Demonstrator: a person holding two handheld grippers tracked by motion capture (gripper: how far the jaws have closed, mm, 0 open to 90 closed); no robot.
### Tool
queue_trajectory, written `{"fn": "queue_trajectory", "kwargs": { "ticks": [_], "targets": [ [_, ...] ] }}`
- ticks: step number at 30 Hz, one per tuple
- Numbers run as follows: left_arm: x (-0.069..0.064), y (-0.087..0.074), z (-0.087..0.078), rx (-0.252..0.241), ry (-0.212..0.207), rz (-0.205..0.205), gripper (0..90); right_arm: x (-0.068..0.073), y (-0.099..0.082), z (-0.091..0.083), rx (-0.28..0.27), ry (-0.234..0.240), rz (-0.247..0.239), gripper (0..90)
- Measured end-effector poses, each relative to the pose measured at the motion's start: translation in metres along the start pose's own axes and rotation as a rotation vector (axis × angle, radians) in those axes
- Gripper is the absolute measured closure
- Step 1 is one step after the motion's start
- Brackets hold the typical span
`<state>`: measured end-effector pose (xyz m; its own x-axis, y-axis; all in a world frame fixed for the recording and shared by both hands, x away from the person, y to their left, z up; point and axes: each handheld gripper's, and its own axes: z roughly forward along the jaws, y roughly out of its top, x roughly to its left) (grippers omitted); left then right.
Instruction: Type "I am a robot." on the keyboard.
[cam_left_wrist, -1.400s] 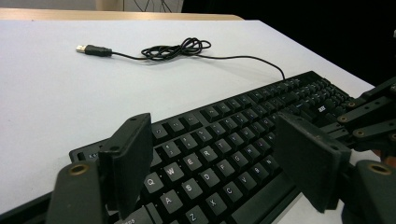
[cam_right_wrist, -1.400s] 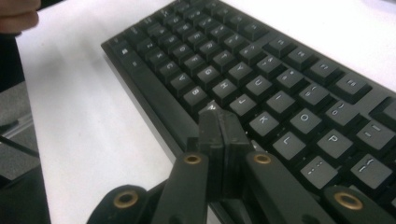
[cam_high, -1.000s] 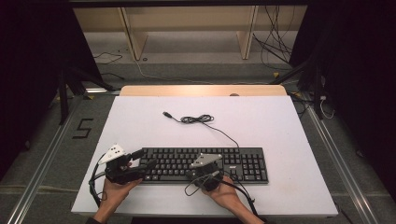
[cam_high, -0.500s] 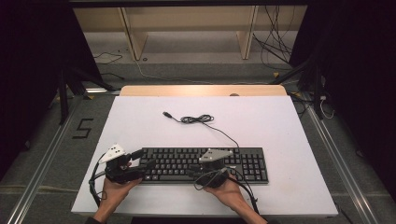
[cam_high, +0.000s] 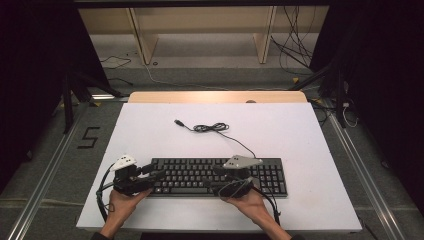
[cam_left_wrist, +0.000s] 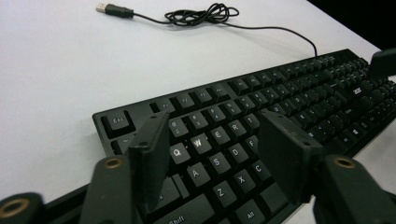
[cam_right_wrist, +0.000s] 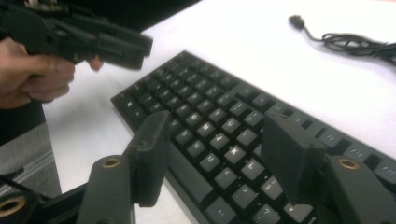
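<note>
A: Keyboard (cam_high: 220, 176), black, item one, high view: it lies flat at the near middle of the white table (cam_high: 310, 150), its cable (cam_high: 215, 128) coiled farther off toward the centre and ending in a plug. The left gripper (cam_high: 159, 174) hovers at its left end, the right gripper (cam_high: 216, 171) over its middle keys.

B: Jaw state?

A: Left gripper view: left gripper (cam_left_wrist: 212, 144) half spread, its jaws having just been closing, with nothing between them but the keyboard (cam_left_wrist: 280, 93) letter keys below; no pad presses a key. The cable (cam_left_wrist: 201, 14) sits far across the table.

B: And the other?

A: Right gripper view: right gripper (cam_right_wrist: 215, 149) also part-way apart, jaws having just been opening, empty, above the keyboard (cam_right_wrist: 205, 107) middle rows. The left gripper (cam_right_wrist: 135, 45) shows at far left, in a hand (cam_right_wrist: 32, 74).

B: Handling note?

A: Judgement: if a key press is the step, narrow the jaws first, come down with one tip on one key, keep the other tip clear of its neighbours, and press lightly so the board does not slide.
</note>
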<state>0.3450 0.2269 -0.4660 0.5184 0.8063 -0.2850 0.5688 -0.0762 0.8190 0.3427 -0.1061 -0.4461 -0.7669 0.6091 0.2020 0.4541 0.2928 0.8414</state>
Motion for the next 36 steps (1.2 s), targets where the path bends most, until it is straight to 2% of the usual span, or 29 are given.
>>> {"fn": "queue_trajectory", "kwargs": {
  "ticks": [2, 9, 13, 23, 36],
  "targets": [
    [0.001, -0.001, 0.002, 0.025, 0.013, 0.001, 47.8, -0.001, 0.001, -0.004, -0.012, -0.003, 0.005, 41.5],
    [0.002, -0.003, 0.004, 0.06, 0.021, 0.002, 59.8, -0.005, 0.0, -0.016, -0.043, -0.016, 0.004, 34.8],
    [0.001, -0.003, 0.006, 0.085, 0.023, 0.019, 65.8, -0.006, -0.001, -0.022, -0.055, -0.025, 0.006, 33.3],
    [0.0, -0.005, 0.015, 0.14, 0.045, 0.047, 81.1, -0.003, -0.005, -0.027, -0.053, -0.024, -0.003, 30.5],
    [-0.001, -0.006, 0.021, 0.17, 0.056, 0.065, 87.3, 0.0, -0.006, -0.027, -0.05, -0.013, -0.011, 30.3]
  ]
}}
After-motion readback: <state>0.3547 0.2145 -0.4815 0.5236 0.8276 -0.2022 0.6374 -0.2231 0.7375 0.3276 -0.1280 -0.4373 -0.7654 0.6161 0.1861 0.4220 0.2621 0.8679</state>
